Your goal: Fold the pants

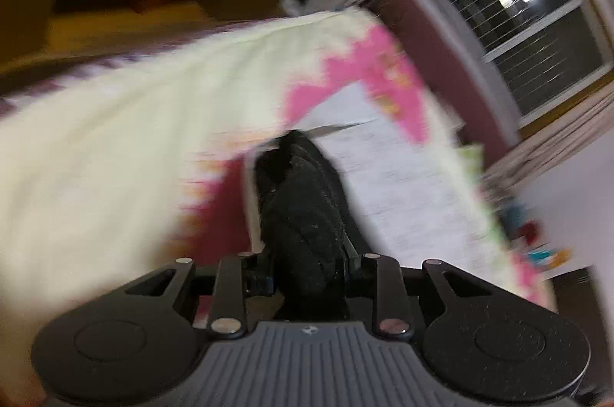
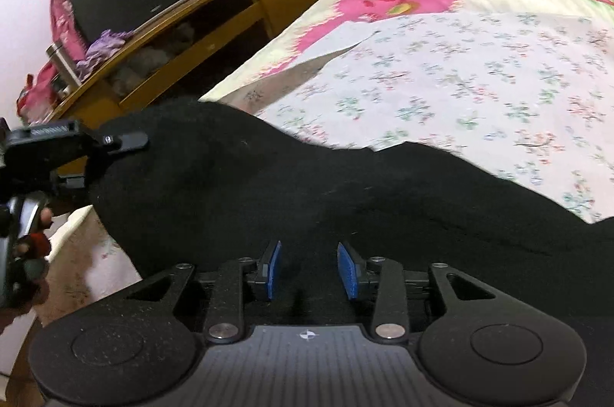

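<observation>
Ahead of both grippers: a bed under a cream, pink-bordered floral sheet (image 2: 460, 76), with the black, thick-knit pants (image 2: 307, 184) draped across its near side.
Left gripper (image 1: 307, 276): clamped on a bunched fold of the black pants, which filled the gap between its jaws and hid the pads.
Why held so: judged, that pinched edge was lifted clear of the sheet so it could be carried over the rest for a fold.
Right gripper (image 2: 309, 268): jaws parted, blue ribbed pads (image 2: 273, 270) bare and not pressing on anything; the pants lay just ahead of and below them.
Why parted: probably a release of cloth already set down, leaving that end flat as an anchor.
Left wrist view only: the grip itself, close up; all else was smeared by blur.
Right wrist view only: the pants' full spread, plus the left gripper far to the side, a person's fingers around its handle.
</observation>
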`<state>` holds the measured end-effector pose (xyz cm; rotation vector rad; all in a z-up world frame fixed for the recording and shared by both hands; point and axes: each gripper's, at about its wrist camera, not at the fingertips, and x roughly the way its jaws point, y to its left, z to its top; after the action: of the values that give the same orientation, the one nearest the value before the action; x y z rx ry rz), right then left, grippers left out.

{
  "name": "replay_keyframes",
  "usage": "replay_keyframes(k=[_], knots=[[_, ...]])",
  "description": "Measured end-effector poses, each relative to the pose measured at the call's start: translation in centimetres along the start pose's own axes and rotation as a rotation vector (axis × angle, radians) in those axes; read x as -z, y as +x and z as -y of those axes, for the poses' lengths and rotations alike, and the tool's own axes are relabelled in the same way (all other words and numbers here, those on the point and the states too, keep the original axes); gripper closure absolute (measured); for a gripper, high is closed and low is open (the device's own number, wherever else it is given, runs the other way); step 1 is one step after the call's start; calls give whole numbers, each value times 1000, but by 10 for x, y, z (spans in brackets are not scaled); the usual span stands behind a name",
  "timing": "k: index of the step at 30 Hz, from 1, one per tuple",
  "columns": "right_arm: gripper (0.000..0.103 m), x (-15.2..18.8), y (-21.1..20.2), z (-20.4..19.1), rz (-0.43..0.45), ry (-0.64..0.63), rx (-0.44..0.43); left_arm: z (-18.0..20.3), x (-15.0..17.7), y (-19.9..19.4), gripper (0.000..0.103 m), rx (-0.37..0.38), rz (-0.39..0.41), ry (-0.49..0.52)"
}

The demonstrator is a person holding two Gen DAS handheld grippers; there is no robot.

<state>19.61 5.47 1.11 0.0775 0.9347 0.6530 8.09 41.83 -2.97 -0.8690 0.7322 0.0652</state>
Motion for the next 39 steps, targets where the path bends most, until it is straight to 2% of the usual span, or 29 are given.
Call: replay_keyframes(k=[3,5,8,12,15,16,19,21,24,27,29,32,35,39], knots=[[77,-3,10,-8,-27,-14,-11,-13,12,13,62,-84,-73,53],[77,-3,14,-14,-40,-31,-14,-18,15,12,60,-95,-79,66],[77,-3,17,-20,-62,-49,-18,-21,15,-1,56,-95,-46,73],[76,-5,21,-25,-81,-70,-26,-35,9,-16,52,-99,-10,14],[76,-7,23,-28,-81,-83,-36,-36,-1,-27,52,-201,62,33],[75,-8,23,-29,-81,-86,-39,-38,-3,-33,52,-209,73,23],[74,-6,23,-30,-85,-91,-45,-35,3,-38,52,-138,45,-9],[74,-4,25,-29,-93,-86,-43,-24,18,-32,52,-66,-2,-19],[74,-4,25,-30,-98,-86,-40,-18,40,-17,52,-14,-49,-65],[73,-5,21,-29,-87,-98,-37,-30,56,-1,52,-12,-69,-168],[72,-5,19,-27,-84,-96,-34,-36,63,5,51,4,-56,-226],[71,-4,20,-25,-98,-96,-27,-40,71,5,51,-9,-46,-258],[70,-4,20,-23,-102,-97,-34,-42,77,-10,49,-56,-48,-230],[70,-2,26,-21,-114,-84,-35,-51,70,1,49,-12,-8,-273]])
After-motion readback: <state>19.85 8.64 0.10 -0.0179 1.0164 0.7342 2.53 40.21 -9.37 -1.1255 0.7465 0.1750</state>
